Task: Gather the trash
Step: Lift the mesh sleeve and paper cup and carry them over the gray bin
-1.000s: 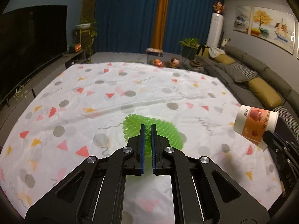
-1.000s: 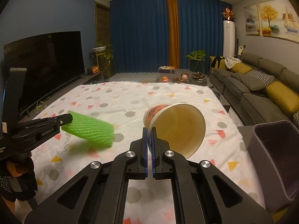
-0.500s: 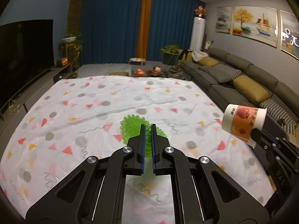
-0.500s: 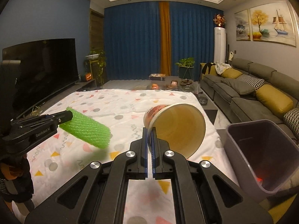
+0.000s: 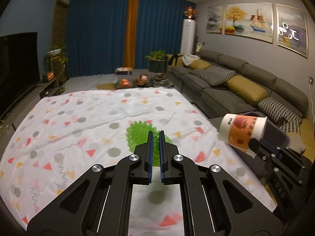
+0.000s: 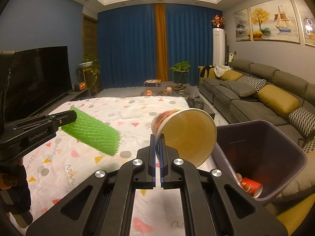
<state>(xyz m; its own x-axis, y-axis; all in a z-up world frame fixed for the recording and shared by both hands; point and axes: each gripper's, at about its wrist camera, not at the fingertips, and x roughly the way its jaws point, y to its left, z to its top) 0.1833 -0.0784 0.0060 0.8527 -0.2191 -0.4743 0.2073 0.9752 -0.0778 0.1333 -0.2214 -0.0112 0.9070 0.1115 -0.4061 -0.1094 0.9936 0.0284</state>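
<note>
My left gripper (image 5: 155, 135) is shut on a green foam net sleeve (image 5: 137, 135) and holds it above the patterned cloth. In the right wrist view the sleeve (image 6: 92, 132) juts out from the left gripper (image 6: 72, 116) at the left. My right gripper (image 6: 157, 137) is shut on the rim of a paper noodle cup (image 6: 187, 133), tilted with its mouth toward the camera. The cup (image 5: 243, 131) shows at the right of the left wrist view. A purple-grey bin (image 6: 291, 153) stands just right of the cup, with a red paper cup (image 6: 251, 185) inside.
A white cloth with coloured triangles and dots (image 5: 78, 122) covers the table. A grey sofa with yellow cushions (image 6: 265, 96) runs along the right. A television (image 6: 37, 78) stands at the left, with a low table and plants at the back.
Both grippers have moved to the right with their loads. The bin has come much further into the right wrist view and its contents now show.
</note>
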